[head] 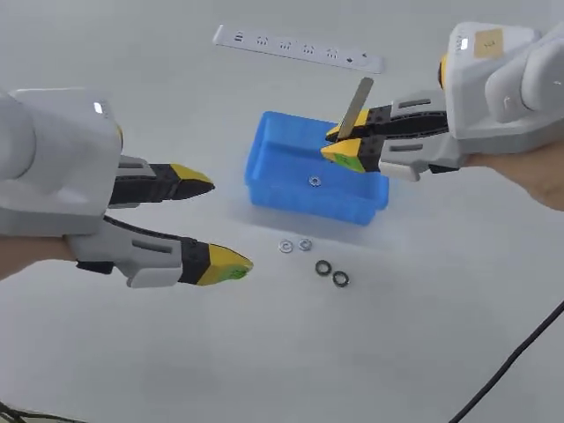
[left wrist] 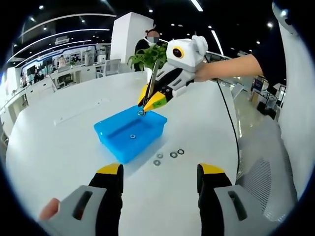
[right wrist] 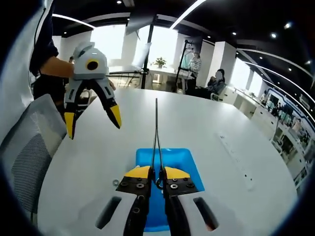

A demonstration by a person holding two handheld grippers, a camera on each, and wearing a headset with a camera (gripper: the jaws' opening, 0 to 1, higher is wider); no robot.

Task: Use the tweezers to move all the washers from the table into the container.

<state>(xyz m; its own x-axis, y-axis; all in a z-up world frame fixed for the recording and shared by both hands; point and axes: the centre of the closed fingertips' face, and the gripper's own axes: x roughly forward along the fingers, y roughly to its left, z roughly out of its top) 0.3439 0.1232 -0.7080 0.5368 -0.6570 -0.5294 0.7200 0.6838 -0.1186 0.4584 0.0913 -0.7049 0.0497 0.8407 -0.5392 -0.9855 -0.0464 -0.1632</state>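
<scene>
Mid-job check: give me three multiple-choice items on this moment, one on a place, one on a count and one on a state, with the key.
1. Where is the right gripper?
A. above the container
B. down among the washers on the table
C. beyond the table's edge

2. How many washers lie on the table outside the container?
A. two
B. four
C. seven

3. What state is the left gripper in?
A. open, holding nothing
B. shut on the tweezers
C. shut on a washer

Key:
1 A: its tips, shut on the tweezers, hang over the container.
2 B: two pairs lie on the person's side of the container.
3 A: its jaws stand wide apart with nothing between them.
</scene>
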